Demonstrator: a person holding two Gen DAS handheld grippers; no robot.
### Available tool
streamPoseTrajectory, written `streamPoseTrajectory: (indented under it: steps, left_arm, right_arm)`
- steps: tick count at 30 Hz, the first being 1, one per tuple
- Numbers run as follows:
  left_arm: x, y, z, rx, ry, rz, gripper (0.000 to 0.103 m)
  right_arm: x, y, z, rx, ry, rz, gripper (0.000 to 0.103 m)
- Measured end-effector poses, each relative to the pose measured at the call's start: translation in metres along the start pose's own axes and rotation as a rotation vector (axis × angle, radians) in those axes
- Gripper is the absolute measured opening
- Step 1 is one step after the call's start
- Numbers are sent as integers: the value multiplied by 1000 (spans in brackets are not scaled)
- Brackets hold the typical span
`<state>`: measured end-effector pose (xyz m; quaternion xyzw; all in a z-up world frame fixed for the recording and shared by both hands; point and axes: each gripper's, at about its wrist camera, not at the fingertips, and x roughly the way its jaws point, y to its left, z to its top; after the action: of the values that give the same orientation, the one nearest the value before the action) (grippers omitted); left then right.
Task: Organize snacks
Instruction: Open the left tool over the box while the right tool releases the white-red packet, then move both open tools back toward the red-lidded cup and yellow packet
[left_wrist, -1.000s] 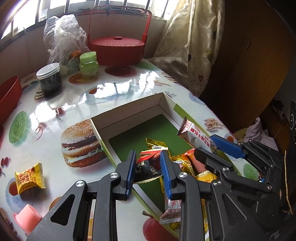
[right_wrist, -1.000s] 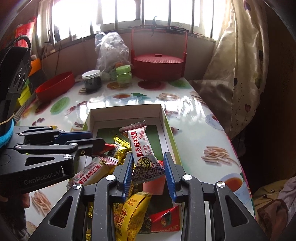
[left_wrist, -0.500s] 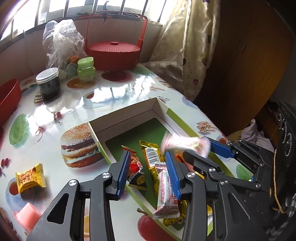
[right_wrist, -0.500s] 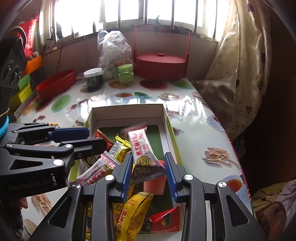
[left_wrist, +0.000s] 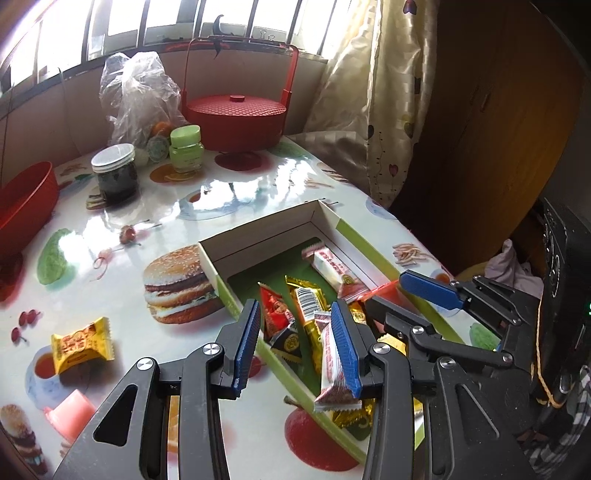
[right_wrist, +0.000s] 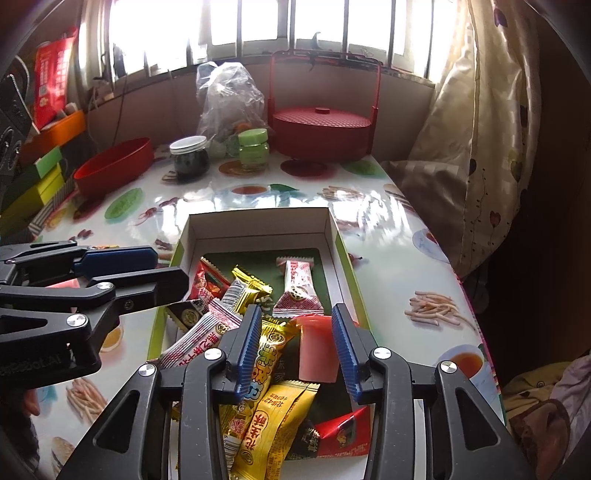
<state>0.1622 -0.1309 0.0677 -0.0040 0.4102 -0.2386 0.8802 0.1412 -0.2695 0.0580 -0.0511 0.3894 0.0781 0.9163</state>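
A shallow green-and-white box (left_wrist: 345, 236) (right_wrist: 258, 219) on the table holds several wrapped snacks. A white-and-red bar (left_wrist: 334, 267) (right_wrist: 298, 284) lies loose at its far end. My left gripper (left_wrist: 295, 341) is open and empty above the box's left wall, over a red-and-black triangular snack (left_wrist: 279, 321). My right gripper (right_wrist: 295, 341) is open and empty over the box, above a pink jelly cup (right_wrist: 317, 349) and yellow packets (right_wrist: 271, 417). It also shows in the left wrist view (left_wrist: 402, 295). A yellow snack (left_wrist: 82, 343) and a pink jelly cup (left_wrist: 72, 415) lie on the table outside the box.
At the table's far end stand a red lidded basket (left_wrist: 236, 120) (right_wrist: 321, 133), a green jar (left_wrist: 186, 147), a dark jar (left_wrist: 115, 173), a plastic bag (left_wrist: 135, 98) and a red bowl (left_wrist: 22, 203) (right_wrist: 114, 170). A curtain (left_wrist: 373, 99) hangs right.
Both grippers opened. The right one let go of the white-and-red bar, which now lies in the box. The left one released the red-and-black triangular snack into the box and drew back.
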Motion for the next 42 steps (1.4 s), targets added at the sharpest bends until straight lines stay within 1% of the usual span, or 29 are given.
streamPoseTrajectory:
  steps: [3,5,9,19,24,27,28,38,42]
  left_arm:
    - [-6,3,-2,-6,-9,5,41]
    - [-12,3,-3,6,-20,21,41]
    - [-21,7,-7,-4,-35,21,41]
    - [-45,31,-19,-40,-67,61,41]
    - [-54,46,-27,-65,-75,92,42]
    - [-58,56,-32,-80,-77,108,49]
    - [-59,59,-34,-86,-77,112,50]
    - [-68,80,-46,-112,-77,144,50]
    - [-73,92,-54,-128,-77,185,50]
  right_arm:
    - [-4,4,0,-1,-8,2,39]
    - [-7,6,0,2,-12,1,39]
    - [-13,11,0,5,-24,4,40]
    - [-22,34,2,-7,-40,28,44]
    - [-21,46,3,-18,-41,47,46]
    - [-20,54,5,-28,-42,58,46]
    - [-19,57,5,-32,-42,63,46]
    - [-12,79,10,-51,-35,111,49]
    - [-8,88,11,-61,-27,131,50]
